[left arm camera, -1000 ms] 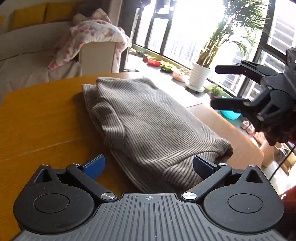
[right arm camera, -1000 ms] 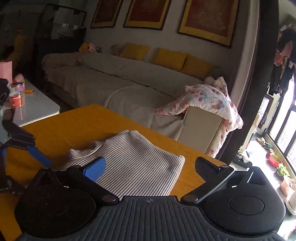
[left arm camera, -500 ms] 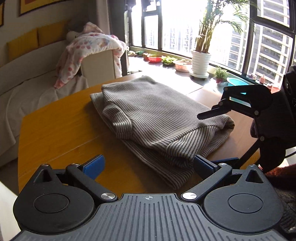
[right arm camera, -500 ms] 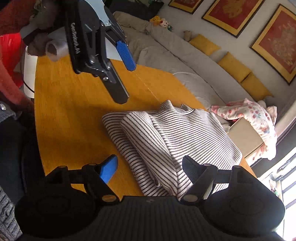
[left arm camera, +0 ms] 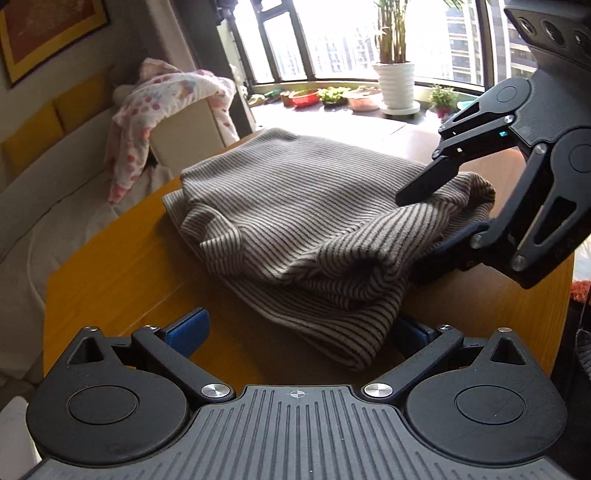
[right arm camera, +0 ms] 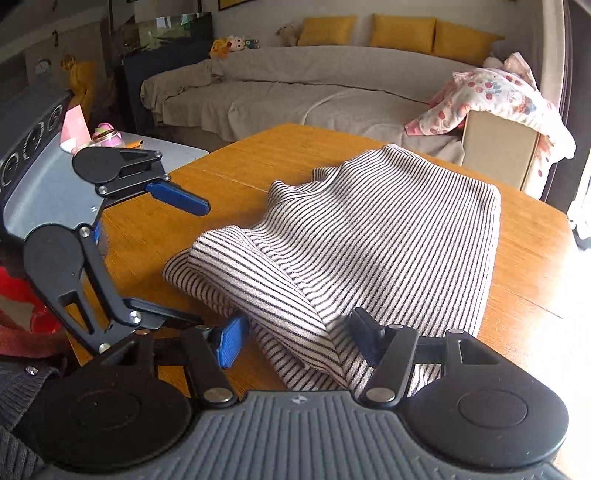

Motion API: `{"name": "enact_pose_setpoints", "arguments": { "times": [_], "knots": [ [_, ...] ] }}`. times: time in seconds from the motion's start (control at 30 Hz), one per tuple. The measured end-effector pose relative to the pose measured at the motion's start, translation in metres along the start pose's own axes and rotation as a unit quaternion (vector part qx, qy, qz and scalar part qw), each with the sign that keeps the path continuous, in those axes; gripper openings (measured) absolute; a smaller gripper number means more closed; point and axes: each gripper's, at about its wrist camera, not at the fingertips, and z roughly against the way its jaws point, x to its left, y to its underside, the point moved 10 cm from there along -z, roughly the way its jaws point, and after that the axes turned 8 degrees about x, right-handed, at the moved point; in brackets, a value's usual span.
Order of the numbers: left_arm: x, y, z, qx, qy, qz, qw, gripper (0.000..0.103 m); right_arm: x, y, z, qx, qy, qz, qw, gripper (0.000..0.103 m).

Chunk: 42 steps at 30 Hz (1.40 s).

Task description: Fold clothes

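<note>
The striped sweater (right arm camera: 369, 236) lay folded on the bench (right arm camera: 155, 236), soft and floppy. My right gripper (right arm camera: 299, 339) was closing around its thick near edge, seemingly not yet pinching; my left gripper (left arm camera: 299, 328) stood wide.

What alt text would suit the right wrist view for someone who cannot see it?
The right gripper is closing its blue-padded jaws around the near edge of a folded striped sweater on an orange wooden table. The left gripper hangs open at left; a sofa stands behind.

Beige-and-dark striped sweater (right arm camera: 388, 240) on the orange wooden table (right arm camera: 229, 162), blue finger pads (right arm camera: 231, 341), yellow cushions (right arm camera: 402, 27), red-spotted white blanket (right arm camera: 498, 92) upper right.
</note>
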Motion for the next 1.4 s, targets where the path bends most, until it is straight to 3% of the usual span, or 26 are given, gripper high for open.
{"name": "enact_pose_setpoints", "arguments": {
  "times": [0.2, 0.33, 0.5, 0.53, 0.6, 0.7, 0.8, 0.87, 0.97, 1.07, 1.13, 1.2, 1.33, 1.4],
  "knots": [
    [0.020, -0.020, 0.005, -0.024, 0.008, 0.070, 0.9972, 0.103, 0.023, 0.008, 0.009, -0.034, 0.115, 0.141, 0.983, 0.074],
    [0.026, -0.027, 0.004, -0.019, 0.025, 0.100, 0.9945, 0.103, 0.023, 0.014, 0.000, -0.035, 0.153, 0.158, 0.975, 0.074],
    [0.028, -0.030, 0.000, -0.016, 0.038, 0.114, 0.9926, 0.103, 0.021, 0.011, -0.012, -0.046, 0.212, 0.201, 0.955, 0.073],
    [0.028, -0.031, -0.001, -0.015, 0.042, 0.118, 0.9920, 0.103, 0.021, 0.010, -0.014, -0.046, 0.216, 0.207, 0.953, 0.071],
    [0.029, -0.030, -0.003, -0.013, 0.053, 0.129, 0.9902, 0.103, 0.018, 0.009, -0.022, -0.033, 0.218, 0.217, 0.951, 0.046],
    [0.027, -0.027, 0.005, -0.023, 0.072, 0.134, 0.9881, 0.103, 0.010, 0.004, -0.023, -0.017, 0.222, 0.230, 0.948, 0.035],
    [0.028, -0.027, 0.027, -0.054, 0.102, 0.143, 0.9830, 0.103, -0.006, -0.003, -0.018, -0.008, 0.242, 0.228, 0.943, 0.029],
    [0.038, -0.029, 0.042, -0.078, 0.113, 0.163, 0.9770, 0.103, -0.012, -0.004, -0.011, 0.008, 0.238, 0.224, 0.945, 0.027],
    [0.052, -0.042, 0.046, -0.102, 0.137, 0.195, 0.9658, 0.103, 0.009, 0.001, 0.017, 0.035, 0.189, 0.252, 0.948, 0.026],
    [0.064, -0.059, 0.044, -0.123, 0.170, 0.226, 0.9513, 0.092, 0.034, -0.004, 0.055, 0.050, 0.157, 0.297, 0.940, 0.026],
    [0.059, -0.071, 0.023, -0.109, 0.217, 0.238, 0.9405, 0.073, 0.045, -0.015, 0.084, 0.053, 0.141, 0.316, 0.937, 0.026],
    [0.055, -0.077, -0.006, -0.080, 0.242, 0.247, 0.9348, 0.066, 0.051, -0.030, 0.106, 0.054, 0.133, 0.337, 0.930, 0.026],
    [0.051, -0.061, -0.060, -0.003, 0.244, 0.249, 0.9372, 0.061, 0.038, -0.058, 0.111, 0.059, 0.120, 0.369, 0.920, 0.029],
    [0.060, -0.056, -0.061, -0.013, 0.255, 0.252, 0.9335, 0.058, 0.025, -0.067, 0.094, 0.066, 0.093, 0.368, 0.923, 0.031]
  ]
}}
